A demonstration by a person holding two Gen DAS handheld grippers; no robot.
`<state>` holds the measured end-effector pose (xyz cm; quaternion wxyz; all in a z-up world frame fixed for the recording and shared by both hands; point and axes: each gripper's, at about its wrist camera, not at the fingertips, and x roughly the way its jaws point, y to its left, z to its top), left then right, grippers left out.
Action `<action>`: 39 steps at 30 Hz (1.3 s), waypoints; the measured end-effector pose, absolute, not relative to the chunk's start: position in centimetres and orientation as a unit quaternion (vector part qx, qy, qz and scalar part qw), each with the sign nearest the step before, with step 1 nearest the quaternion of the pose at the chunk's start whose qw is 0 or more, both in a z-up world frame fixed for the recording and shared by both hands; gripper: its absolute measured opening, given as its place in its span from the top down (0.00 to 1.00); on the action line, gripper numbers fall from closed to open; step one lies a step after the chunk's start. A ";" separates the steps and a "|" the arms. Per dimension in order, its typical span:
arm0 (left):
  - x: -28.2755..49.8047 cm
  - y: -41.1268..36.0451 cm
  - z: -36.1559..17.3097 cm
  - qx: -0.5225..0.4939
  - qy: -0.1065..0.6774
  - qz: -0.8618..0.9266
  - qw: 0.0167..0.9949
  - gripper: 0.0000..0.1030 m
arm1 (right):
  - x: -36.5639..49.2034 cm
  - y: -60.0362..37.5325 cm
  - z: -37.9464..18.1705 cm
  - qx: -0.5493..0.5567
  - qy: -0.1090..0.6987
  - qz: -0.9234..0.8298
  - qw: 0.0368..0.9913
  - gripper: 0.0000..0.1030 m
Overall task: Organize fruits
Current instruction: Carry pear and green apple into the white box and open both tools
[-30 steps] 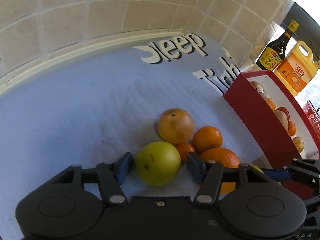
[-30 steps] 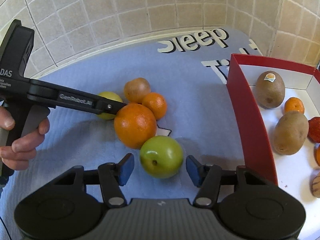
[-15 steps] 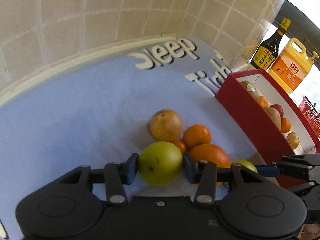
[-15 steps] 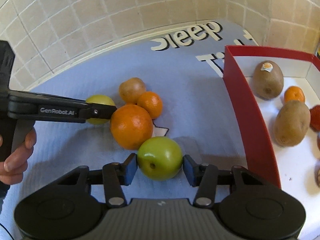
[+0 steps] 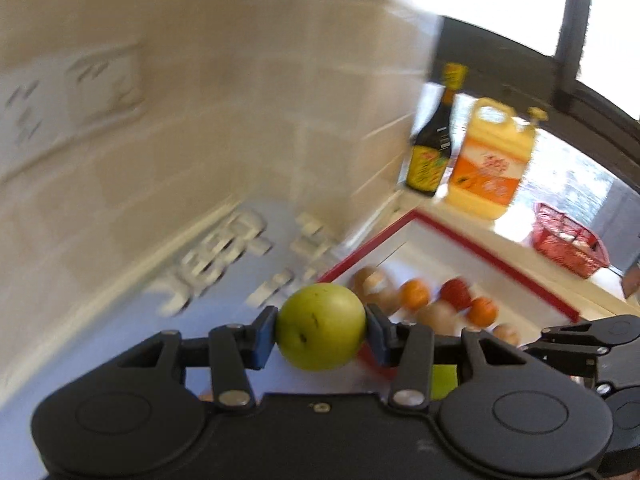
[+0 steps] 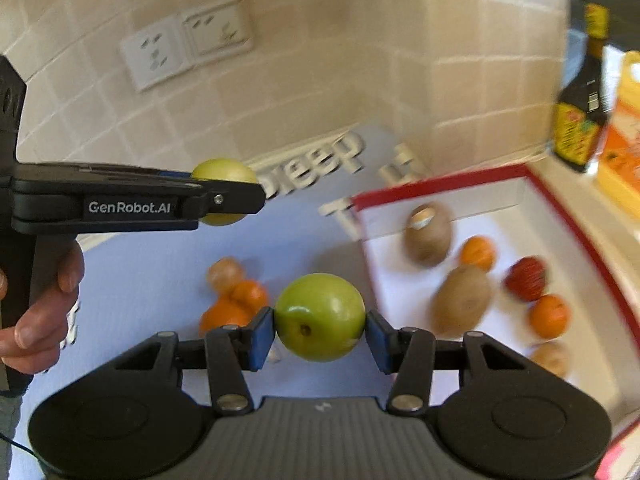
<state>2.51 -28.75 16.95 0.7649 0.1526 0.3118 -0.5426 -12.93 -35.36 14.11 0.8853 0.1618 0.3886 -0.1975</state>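
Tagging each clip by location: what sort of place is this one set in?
Most likely a home kitchen counter: a tiled wall with wall sockets, and a dark sauce bottle beside a yellow oil jug near a window. Fruit sits in a red-rimmed tray.

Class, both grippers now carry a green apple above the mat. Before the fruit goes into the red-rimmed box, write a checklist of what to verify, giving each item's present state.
1. Left gripper clamps its yellow-green apple on both sides: ok.
2. Right gripper clamps its green apple on both sides: ok.
3. Both apples clear of the mat: ok.
4. Red-rimmed box open on top: ok.
5. Bare floor left in the box between the fruit: ok, patches show.
6. The two grippers stand apart: ok.
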 end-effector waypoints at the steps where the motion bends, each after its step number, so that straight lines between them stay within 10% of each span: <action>1: 2.0 -29.8 17.4 0.156 0.304 -0.550 0.762 0.46 | -13.5 -36.1 14.6 0.161 0.383 -0.210 0.885 0.50; 14: -2.7 -41.5 19.3 0.182 0.289 -0.619 0.708 0.46 | -23.8 -45.2 17.3 0.174 0.325 -0.387 0.845 0.50; 39: -2.1 -54.3 4.6 0.268 0.392 -0.581 0.661 0.46 | -23.4 -47.9 7.8 0.199 0.443 -0.402 0.776 0.50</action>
